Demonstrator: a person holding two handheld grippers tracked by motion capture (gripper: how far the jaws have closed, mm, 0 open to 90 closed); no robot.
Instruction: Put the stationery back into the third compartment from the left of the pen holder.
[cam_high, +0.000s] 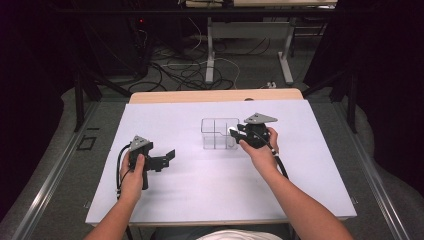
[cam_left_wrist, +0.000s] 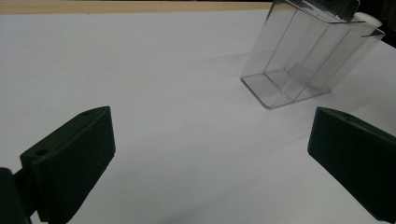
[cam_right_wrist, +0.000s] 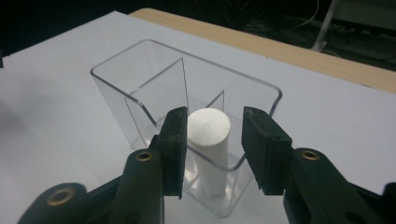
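A clear plastic container (cam_high: 219, 134) with inner dividers stands on the white table (cam_high: 200, 195), right of centre. A white cylinder (cam_right_wrist: 209, 135) stands upright in its near compartment, and shows as a white tip (cam_high: 233, 131) from above. My right gripper (cam_right_wrist: 212, 119) straddles the cylinder's top: the left jaw touches it, while a small gap separates the right jaw, so it is open. My left gripper (cam_high: 171, 156) hovers low at the table's left, jaws wide open and empty (cam_left_wrist: 210, 140), pointed toward the container (cam_left_wrist: 299, 60).
A wooden strip (cam_high: 215, 96) runs along the table's far edge. Beyond it are desk legs and cables on the floor (cam_high: 200, 70). Bare white surface lies between the two grippers and along the front edge.
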